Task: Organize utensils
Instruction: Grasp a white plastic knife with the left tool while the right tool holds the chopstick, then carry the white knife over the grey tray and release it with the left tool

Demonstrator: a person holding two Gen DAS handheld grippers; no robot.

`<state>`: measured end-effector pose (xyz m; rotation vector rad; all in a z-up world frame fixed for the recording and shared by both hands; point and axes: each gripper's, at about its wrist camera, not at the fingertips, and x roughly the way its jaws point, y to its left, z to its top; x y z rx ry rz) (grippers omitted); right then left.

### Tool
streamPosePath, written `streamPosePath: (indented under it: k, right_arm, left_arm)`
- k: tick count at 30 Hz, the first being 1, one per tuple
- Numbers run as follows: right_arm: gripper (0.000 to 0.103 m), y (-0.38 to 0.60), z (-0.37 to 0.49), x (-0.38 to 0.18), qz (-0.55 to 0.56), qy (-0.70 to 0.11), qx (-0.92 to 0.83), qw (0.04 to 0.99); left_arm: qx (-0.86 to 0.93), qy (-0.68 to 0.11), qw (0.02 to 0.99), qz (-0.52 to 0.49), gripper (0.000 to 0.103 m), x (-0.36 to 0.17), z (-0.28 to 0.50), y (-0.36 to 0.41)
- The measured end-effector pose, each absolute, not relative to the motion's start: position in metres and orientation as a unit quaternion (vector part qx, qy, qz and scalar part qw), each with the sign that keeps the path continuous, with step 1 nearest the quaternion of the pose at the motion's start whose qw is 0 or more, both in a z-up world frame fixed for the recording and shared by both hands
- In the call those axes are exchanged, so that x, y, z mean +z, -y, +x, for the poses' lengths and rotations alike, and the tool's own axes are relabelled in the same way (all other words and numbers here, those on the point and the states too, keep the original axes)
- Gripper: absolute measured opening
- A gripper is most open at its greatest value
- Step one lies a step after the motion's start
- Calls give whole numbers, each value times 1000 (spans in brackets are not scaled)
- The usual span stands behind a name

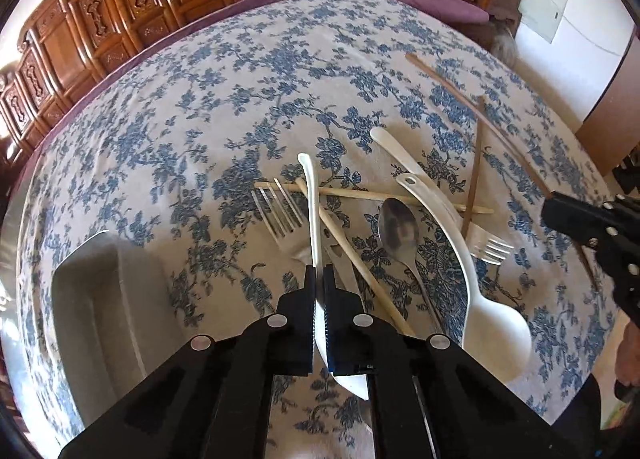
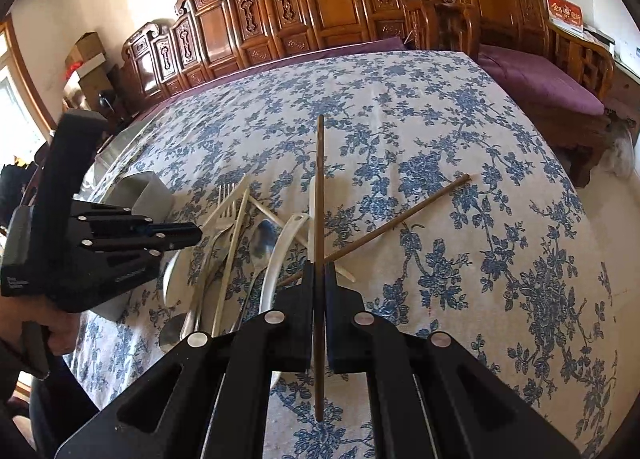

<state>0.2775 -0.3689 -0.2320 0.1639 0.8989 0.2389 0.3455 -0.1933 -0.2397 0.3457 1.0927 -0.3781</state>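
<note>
While both my grippers are busy, the table under them shows plainly: a broad top covered with a cream cloth printed in blue flowers (image 1: pixel 224 107), its far edge backed by a carved brown wooden bench (image 2: pixel 320 15) with purple seat cushions (image 2: pixel 540 79) against a pale wall. Most of the cloth is bare; the far half and the whole right side in the right wrist view give wide room, while the utensils lie heaped at the near edge.

My left gripper (image 1: pixel 319 273) is pressed together on a white ceramic soup spoon (image 1: pixel 312 199), handle pointing away, bowl tucked under the fingers. My right gripper (image 2: pixel 319 269) pinches a dark brown wooden chopstick (image 2: pixel 319 187) near its middle, pointing straight ahead over the pile.

Counting what I can see: three white ceramic spoons (mine, a second white spoon (image 1: pixel 472 283) lying on the cloth, and a third white spoon (image 1: pixel 394 149) partly under it), one steel spoon (image 1: pixel 398 231), two steel forks (image 1: pixel 280 207) and (image 1: pixel 490 245), two pale bamboo chopsticks (image 1: pixel 360 193) crossed on the heap, and two dark ones, the loose dark chopstick (image 2: pixel 404 219) lying slantwise on the cloth. A grey rectangular holder box (image 1: pixel 96 299) stands left of the pile, just beside my left gripper.
</note>
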Motion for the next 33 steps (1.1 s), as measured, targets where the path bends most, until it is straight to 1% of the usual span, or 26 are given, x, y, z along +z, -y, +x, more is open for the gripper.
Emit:
streamPosePath:
  k: [11,23,28,33]
  right_arm:
    - [6,336,270,-221,58,-426,147,891]
    - [6,280,257,-203,30,-417,188,889]
    - [6,251,263,-192,28,-412,205,887]
    - [6,222,269,-190,25,-413,226,882]
  left_arm:
    - [-164,-482,850,133,2,-199,313,151]
    - [-137,-449,876,109,3,-161,294,75]
    - [-117,-444,880,124,3,-168,301,50]
    - [-102,-474,870,90,3,-199,312,18]
